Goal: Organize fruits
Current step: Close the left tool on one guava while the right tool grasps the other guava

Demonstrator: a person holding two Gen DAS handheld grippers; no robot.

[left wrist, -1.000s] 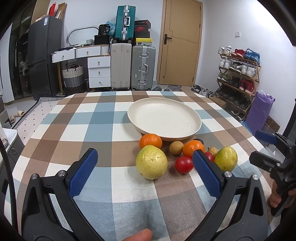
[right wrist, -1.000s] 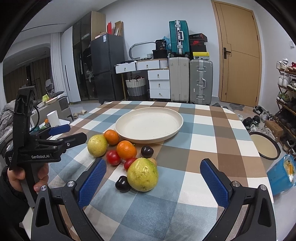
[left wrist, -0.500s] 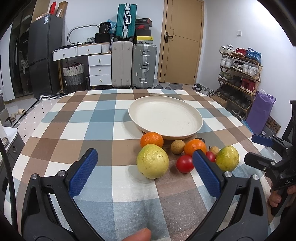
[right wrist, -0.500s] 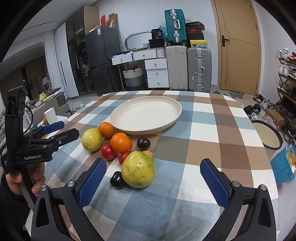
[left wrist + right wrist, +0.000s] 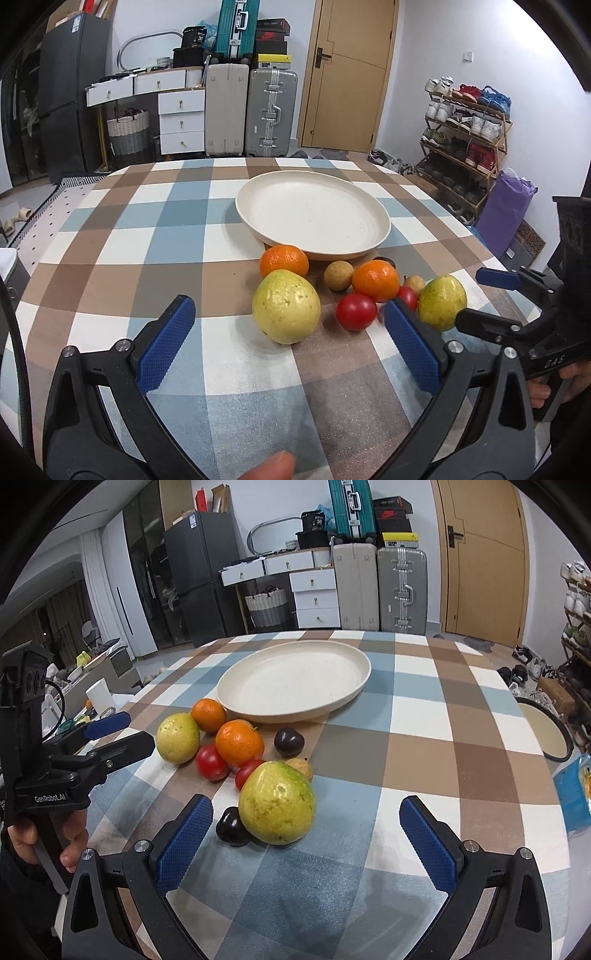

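Note:
A cream plate point(image 5: 314, 214) point(image 5: 295, 679) sits empty on the checked tablecloth. A cluster of fruit lies in front of it: two yellow-green guavas point(image 5: 286, 310) point(image 5: 277, 803), two oranges point(image 5: 283, 260) point(image 5: 239, 742), two red tomatoes point(image 5: 356, 312) point(image 5: 211, 762), dark plums point(image 5: 289, 741) and a brown round fruit point(image 5: 337, 275). My left gripper point(image 5: 291, 339) is open, just short of the near guava. My right gripper point(image 5: 306, 830) is open, just short of the other guava point(image 5: 442, 302).
The round table's edge point(image 5: 554, 775) curves close on the right. Beyond it stand suitcases point(image 5: 271, 110), white drawers point(image 5: 181, 122), a fridge point(image 5: 70, 96), a shoe rack point(image 5: 465, 125) and a door point(image 5: 347, 74). A blue packet point(image 5: 572, 794) lies near the right edge.
Both grippers have moved closer to the fruit cluster, each nearing a guava. The fruit and the plate have not moved.

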